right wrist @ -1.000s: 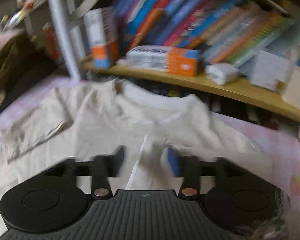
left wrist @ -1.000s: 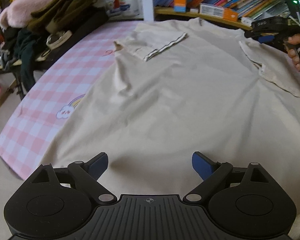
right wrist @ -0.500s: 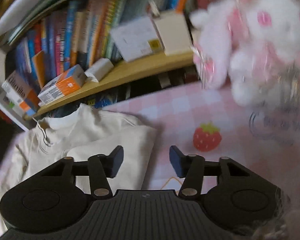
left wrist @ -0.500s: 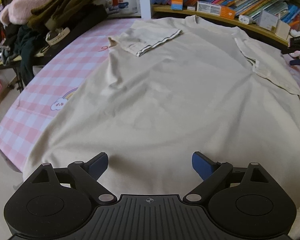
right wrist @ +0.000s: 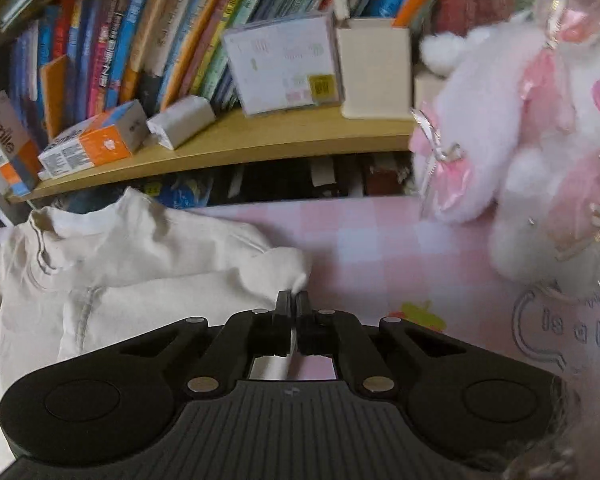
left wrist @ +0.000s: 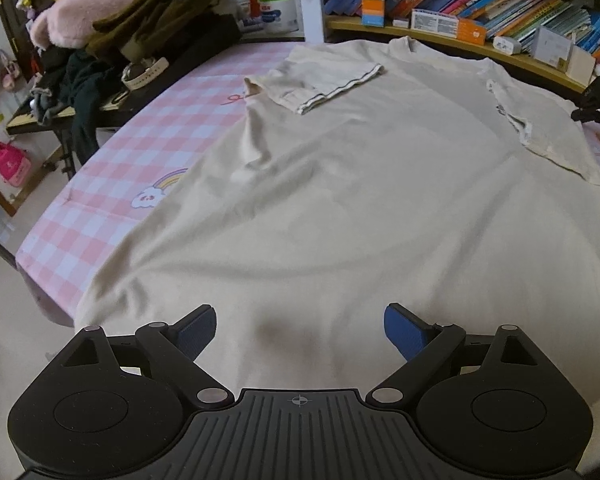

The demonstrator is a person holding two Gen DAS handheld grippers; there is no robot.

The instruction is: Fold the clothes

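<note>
The pink checked bed (left wrist: 112, 200) carried everything, and my beige T-shirt (left wrist: 340, 200) lay spread flat across most of it, its collar toward the wooden shelf (right wrist: 228, 148) at the far edge. The shirt's hem reached the near edge of the bed, and a strip of bare check ran down the left side beside the floor, leaving room there. The left sleeve (left wrist: 324, 80) was folded in over the chest; the right sleeve (left wrist: 540, 132) was also turned in along its side. On the shelf stood a row of books (right wrist: 140, 48), an orange and white carton (right wrist: 92, 140) lying flat before them, and a cream holder (right wrist: 374, 68) with an orange thing sticking out of its top; what that was I could not tell. A white and pink plush toy (right wrist: 540, 128) crowded the right of the bed, with bare check between it and the shirt. My left claw (left wrist: 300, 324) hung wide open over the hem with nothing between its pads. My right claw (right wrist: 292, 300) had just been closing and was pinched tight on the shirt's shoulder corner, the cloth bunched up at its tips.
</note>
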